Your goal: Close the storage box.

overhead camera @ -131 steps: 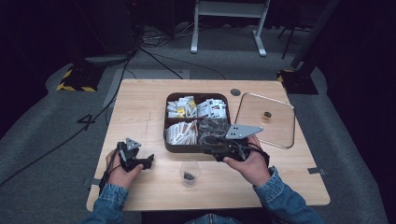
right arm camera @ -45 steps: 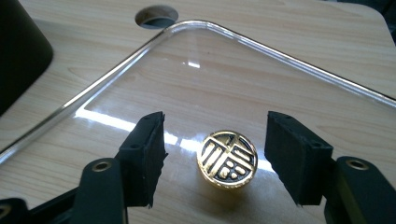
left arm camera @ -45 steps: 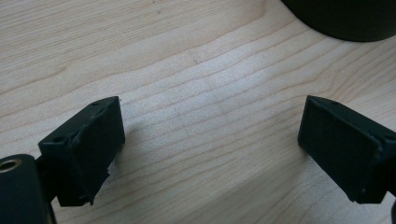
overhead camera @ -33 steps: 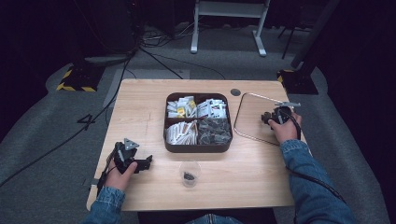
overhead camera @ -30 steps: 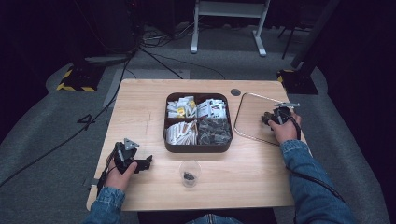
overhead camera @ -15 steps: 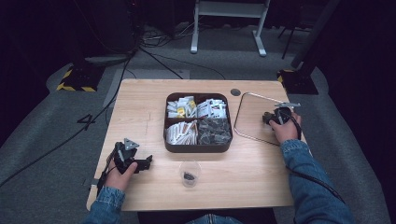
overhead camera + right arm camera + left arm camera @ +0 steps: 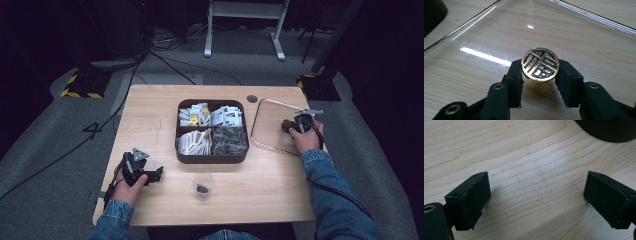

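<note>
A clear square glass lid point(image 7: 265, 140) point(image 7: 586, 37) lies flat on the table at the right. At its middle stands a round gold knob point(image 7: 540, 64) with a black pattern. My right gripper point(image 7: 292, 124) point(image 7: 540, 68) has just been closing, and both pads now press on the knob's sides. Down at the table's front left, my left gripper point(image 7: 154, 173) point(image 7: 536, 192) rests open over bare wood with nothing between its jaws.
A dark brown four-part tray point(image 7: 212, 160) point(image 7: 609, 130) point(image 7: 432, 12) of small packets stands mid-table, left of the lid. A small clear cup point(image 7: 203, 186) with something dark inside stands near the front edge. A round dark disc point(image 7: 252, 98) sits behind the lid.
Since the oldest frame my right hand has gone from the tray's front edge out to the glass lid. Over the last second neither hand visibly moves.
</note>
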